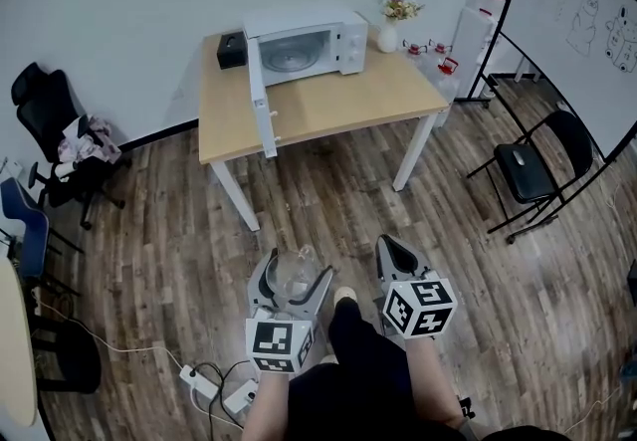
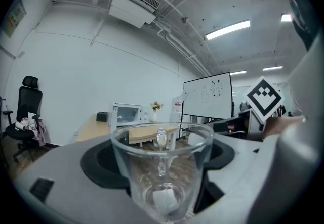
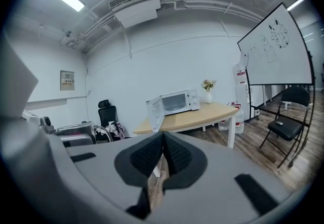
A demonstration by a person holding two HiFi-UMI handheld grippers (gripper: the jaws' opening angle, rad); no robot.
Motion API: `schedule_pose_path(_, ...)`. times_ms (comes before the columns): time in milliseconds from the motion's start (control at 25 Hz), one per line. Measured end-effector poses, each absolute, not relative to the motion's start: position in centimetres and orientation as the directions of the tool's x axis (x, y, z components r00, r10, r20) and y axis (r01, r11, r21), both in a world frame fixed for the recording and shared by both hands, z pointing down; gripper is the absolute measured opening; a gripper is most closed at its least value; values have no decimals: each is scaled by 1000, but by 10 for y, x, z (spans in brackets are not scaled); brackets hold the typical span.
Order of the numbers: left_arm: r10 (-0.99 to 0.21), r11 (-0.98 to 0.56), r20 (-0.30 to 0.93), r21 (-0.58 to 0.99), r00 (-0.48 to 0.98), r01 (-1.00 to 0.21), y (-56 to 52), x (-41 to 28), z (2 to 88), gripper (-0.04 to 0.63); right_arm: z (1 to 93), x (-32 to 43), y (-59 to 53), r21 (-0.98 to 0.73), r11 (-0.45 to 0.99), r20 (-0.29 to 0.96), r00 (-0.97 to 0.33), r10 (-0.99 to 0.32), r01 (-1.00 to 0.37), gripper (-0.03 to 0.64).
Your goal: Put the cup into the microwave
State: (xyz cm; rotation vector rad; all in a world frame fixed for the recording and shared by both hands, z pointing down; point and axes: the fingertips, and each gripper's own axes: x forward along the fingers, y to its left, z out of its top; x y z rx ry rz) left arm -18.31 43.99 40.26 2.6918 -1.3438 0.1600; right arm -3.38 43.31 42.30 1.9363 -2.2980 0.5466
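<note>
A clear glass cup [image 1: 291, 277] [image 2: 162, 172] sits upright between the jaws of my left gripper [image 1: 290, 282] [image 2: 162, 167], which is shut on it, low over the wooden floor. My right gripper [image 1: 396, 252] [image 3: 163, 154] hangs beside it on the right, shut with its pads together and nothing held. Far ahead a white microwave [image 1: 302, 45] [image 2: 127, 114] [image 3: 175, 101] stands on a wooden table [image 1: 338, 101] [image 3: 202, 116]. Its door [image 1: 260, 99] [image 3: 154, 112] is swung wide open to the left, showing the turntable inside.
A black box [image 1: 231, 50] and a vase of flowers [image 1: 390, 23] flank the microwave. A water dispenser [image 1: 476, 31], whiteboard [image 1: 582, 26] and black folding chair [image 1: 532, 170] stand right. Office chairs [image 1: 55, 135] are at left. A power strip with cables [image 1: 214, 384] lies on the floor behind me.
</note>
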Motion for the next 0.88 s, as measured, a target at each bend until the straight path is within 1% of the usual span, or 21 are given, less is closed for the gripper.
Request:
schedule_pose_path(440, -802, -574, 144, 83, 579, -815, 367, -165, 407, 414, 435, -13, 361, -226, 141, 309, -209, -928, -964, -6)
schedule_pose_path(880, -837, -524, 136, 79, 530, -848, 270, -137, 402, 414, 428, 16, 257, -218, 189, 308, -251, -918, -957, -6)
